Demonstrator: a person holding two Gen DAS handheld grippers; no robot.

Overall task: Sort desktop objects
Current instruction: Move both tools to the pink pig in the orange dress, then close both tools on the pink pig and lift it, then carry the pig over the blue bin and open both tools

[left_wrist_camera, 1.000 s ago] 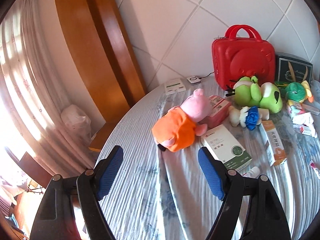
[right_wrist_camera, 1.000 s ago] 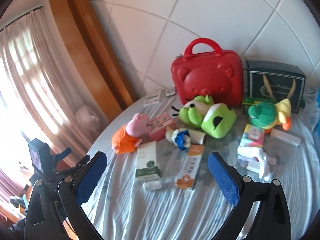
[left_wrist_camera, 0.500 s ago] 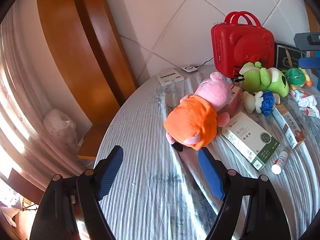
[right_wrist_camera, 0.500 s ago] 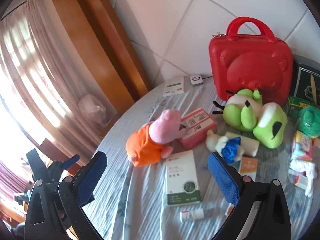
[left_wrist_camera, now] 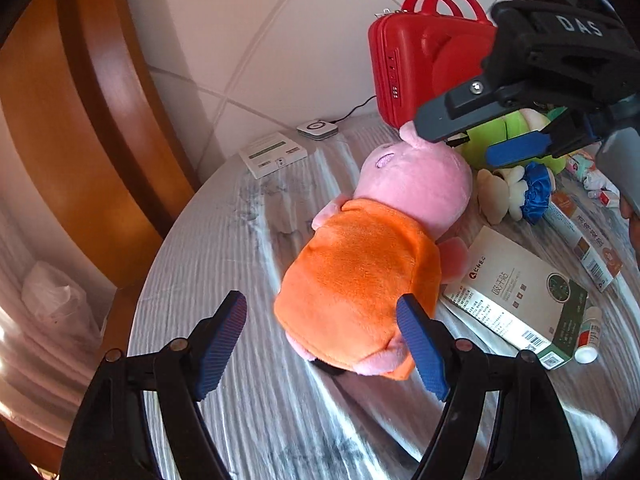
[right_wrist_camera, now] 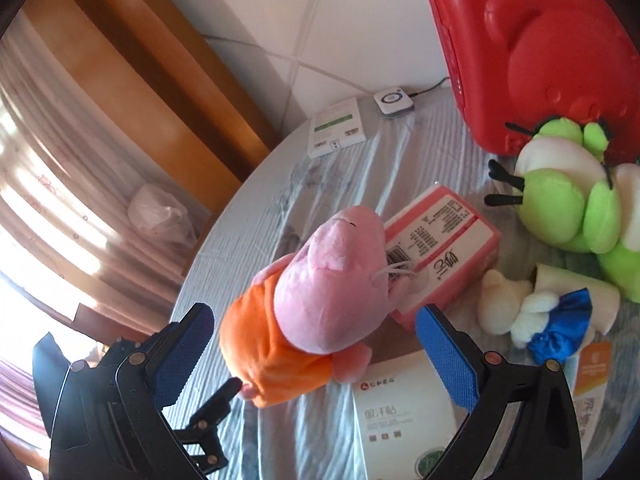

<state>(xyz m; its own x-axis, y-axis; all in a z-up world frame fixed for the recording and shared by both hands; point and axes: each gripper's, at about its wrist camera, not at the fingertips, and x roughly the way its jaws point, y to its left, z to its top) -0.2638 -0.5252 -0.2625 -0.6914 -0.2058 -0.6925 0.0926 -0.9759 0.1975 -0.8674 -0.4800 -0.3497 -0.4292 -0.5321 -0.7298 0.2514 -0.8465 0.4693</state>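
A plush pig with a pink head [right_wrist_camera: 332, 292] and an orange body [left_wrist_camera: 360, 272] lies on the striped tablecloth [left_wrist_camera: 248, 264]. My left gripper [left_wrist_camera: 320, 340] is open and low over the pig's rear end. Its right pad [left_wrist_camera: 420, 344] is at the edge of the orange body and its left pad [left_wrist_camera: 222, 334] stands apart over the cloth. My right gripper [right_wrist_camera: 316, 356] is open and straddles the pig's head from above without touching it. In the left wrist view the right gripper [left_wrist_camera: 454, 142] hangs over the pig's snout.
A red case [right_wrist_camera: 532, 52] stands by the tiled wall, a green frog plush [right_wrist_camera: 560, 200] before it. A pink tissue pack [right_wrist_camera: 444, 240], white-green box [left_wrist_camera: 516, 296], small bottle [left_wrist_camera: 588, 334], long carton [left_wrist_camera: 584, 240] and a white-blue toy [right_wrist_camera: 540, 320] crowd the right. The table edge [left_wrist_camera: 160, 264] curves at left.
Both grippers have come down and closer to the plush pig, which now fills the space between their fingers. The right gripper has entered the left wrist view. Both stay equally wide.
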